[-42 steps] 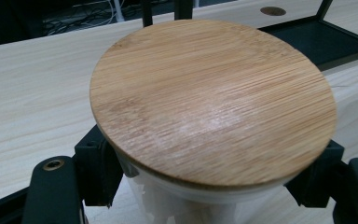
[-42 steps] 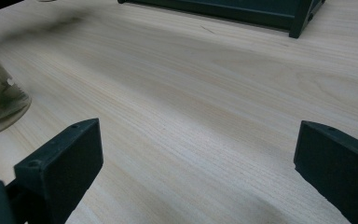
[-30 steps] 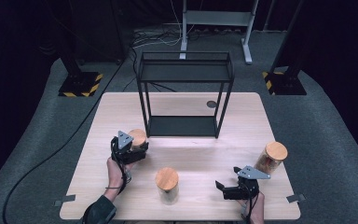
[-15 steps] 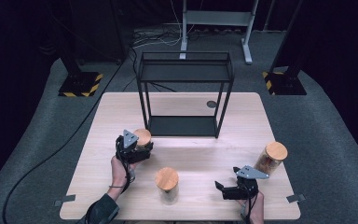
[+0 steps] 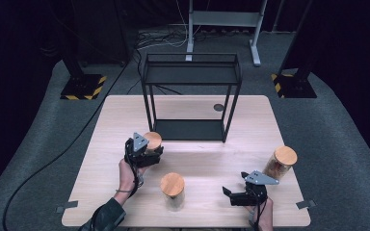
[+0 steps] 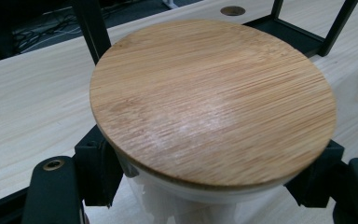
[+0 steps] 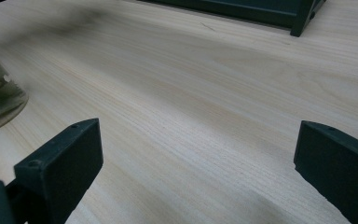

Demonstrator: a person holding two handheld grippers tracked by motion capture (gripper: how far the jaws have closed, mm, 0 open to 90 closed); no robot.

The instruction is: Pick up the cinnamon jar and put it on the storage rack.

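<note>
gripping a glass jar with a round bamboo lid (image 6: 213,100) at centre left of the high view, the left gripper (image 5: 143,153) pinches it just under the lid. smooth glass could slip or tip if squeezed unevenly near the black metal shelf frame (image 5: 191,96). the right gripper (image 5: 236,194), jaws spread, rests over the pale wooden table (image 5: 250,120) at lower right.

Jar lid (image 6: 212,100): I see bamboo-like wood, fine straight grain, smooth with a faint sheen. Jar (image 6: 182,205) body below it: pale, translucent, frosted-looking. Counter (image 7: 205,93): light wood, matt, long grain lines. Rack (image 5: 191,86): thin dark metal bars, matt. My left hand-held gripper (image 6: 205,186): black matt plastic jaws.
</note>
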